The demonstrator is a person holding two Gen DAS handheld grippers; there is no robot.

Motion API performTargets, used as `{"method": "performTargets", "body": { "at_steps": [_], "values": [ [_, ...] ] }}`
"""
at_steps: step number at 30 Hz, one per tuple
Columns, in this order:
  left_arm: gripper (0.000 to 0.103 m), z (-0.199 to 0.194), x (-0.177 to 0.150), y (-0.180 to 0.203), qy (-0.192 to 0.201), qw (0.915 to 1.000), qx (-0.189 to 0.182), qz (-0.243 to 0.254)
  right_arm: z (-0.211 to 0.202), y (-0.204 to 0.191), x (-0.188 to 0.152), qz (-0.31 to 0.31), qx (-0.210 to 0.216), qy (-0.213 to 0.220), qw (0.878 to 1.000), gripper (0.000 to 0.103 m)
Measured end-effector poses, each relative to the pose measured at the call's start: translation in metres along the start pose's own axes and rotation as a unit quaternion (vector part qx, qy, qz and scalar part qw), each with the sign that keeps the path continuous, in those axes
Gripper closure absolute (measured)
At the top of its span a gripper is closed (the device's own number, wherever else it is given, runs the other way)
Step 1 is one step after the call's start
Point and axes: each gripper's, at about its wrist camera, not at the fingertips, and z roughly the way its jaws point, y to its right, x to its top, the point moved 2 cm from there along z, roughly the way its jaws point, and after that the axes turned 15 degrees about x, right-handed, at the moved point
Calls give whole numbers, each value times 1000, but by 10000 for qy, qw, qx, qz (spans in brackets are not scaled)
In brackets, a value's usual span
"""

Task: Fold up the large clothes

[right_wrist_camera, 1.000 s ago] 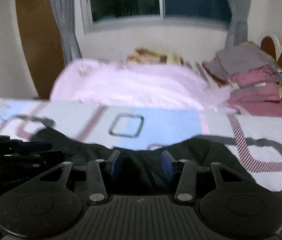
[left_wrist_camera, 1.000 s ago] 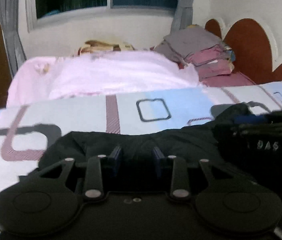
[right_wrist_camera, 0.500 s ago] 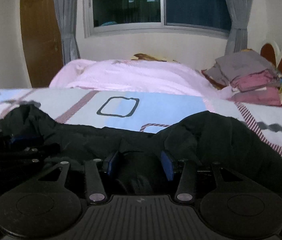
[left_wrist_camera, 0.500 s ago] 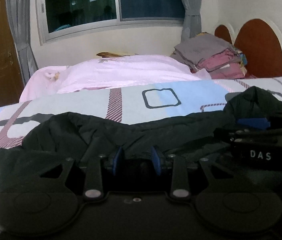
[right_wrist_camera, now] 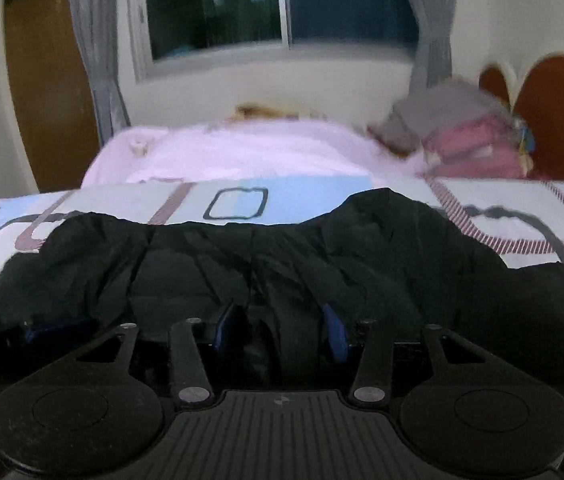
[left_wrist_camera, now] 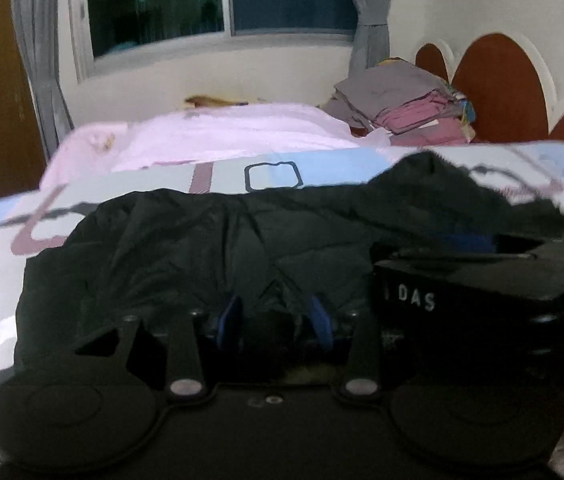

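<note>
A large black garment [left_wrist_camera: 210, 248] lies bunched across the patterned bedsheet [left_wrist_camera: 322, 168]; it also shows in the right wrist view [right_wrist_camera: 422, 256]. My left gripper [left_wrist_camera: 276, 320] has its blue-padded jaws closed on a fold of the black cloth at the near edge. My right gripper [right_wrist_camera: 280, 326] also pinches a fold of the same garment between its blue pads. The right gripper's body [left_wrist_camera: 478, 292] shows at the right of the left wrist view, close beside the left one. The left gripper's tip [right_wrist_camera: 2, 332] shows at the left edge of the right wrist view.
A pink blanket [left_wrist_camera: 218, 136] lies behind the sheet. A stack of folded grey and pink clothes [left_wrist_camera: 410, 104] sits at the back right by the brown headboard [left_wrist_camera: 502, 88]. A window with grey curtains [right_wrist_camera: 282, 4] and a wooden door [right_wrist_camera: 50, 80] are behind.
Both grippers have lifted and pulled the black garment, so more of its cloth now spreads and rises in front of them. The right view has swung and is blurred.
</note>
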Motion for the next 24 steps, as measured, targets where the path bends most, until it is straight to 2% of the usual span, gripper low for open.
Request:
{"method": "performTargets", "body": {
  "at_steps": [3, 6, 7, 8, 9, 10, 11, 13, 17, 19, 24],
  "values": [
    [62, 4, -6, 12, 151, 9993, 216, 254, 8, -3, -5, -199, -114, -12, 9997, 52],
    [59, -3, -1, 5, 62, 9995, 88, 300, 4, -4, 6, -250, -32, -370, 9990, 51],
    [45, -13, 1, -1, 30, 9993, 100, 350, -8, -4, 11, -180, -4, -433, 9989, 49],
    [17, -27, 1, -10, 50, 9991, 222, 359, -32, 2, 14, -28, 6, -276, 9996, 43],
    [4, -40, -2, -21, 155, 9990, 282, 321, -60, 5, 16, 51, 11, -18, 10000, 13],
    [0, -57, -7, -35, 341, 9986, 297, 275, -86, 7, 15, 64, 107, 153, 9998, 0],
    [0, -74, -14, -47, 474, 9981, 296, 253, -111, 10, 13, 100, 281, 200, 9994, 0],
    [0, -98, -31, -64, 486, 9979, 210, 367, -149, 19, 5, 210, 418, 194, 9987, 0],
    [3, -128, -59, -84, 194, 9980, 278, 534, -207, 43, -18, 761, 368, 56, 9964, 1],
    [3, -146, -69, -91, 159, 9984, 308, 454, -230, 45, -31, 796, 256, 35, 9965, 1],
    [3, -202, -102, -100, 171, 9976, 561, 376, -291, 40, -67, 788, 387, 86, 9961, 1]
  ]
}}
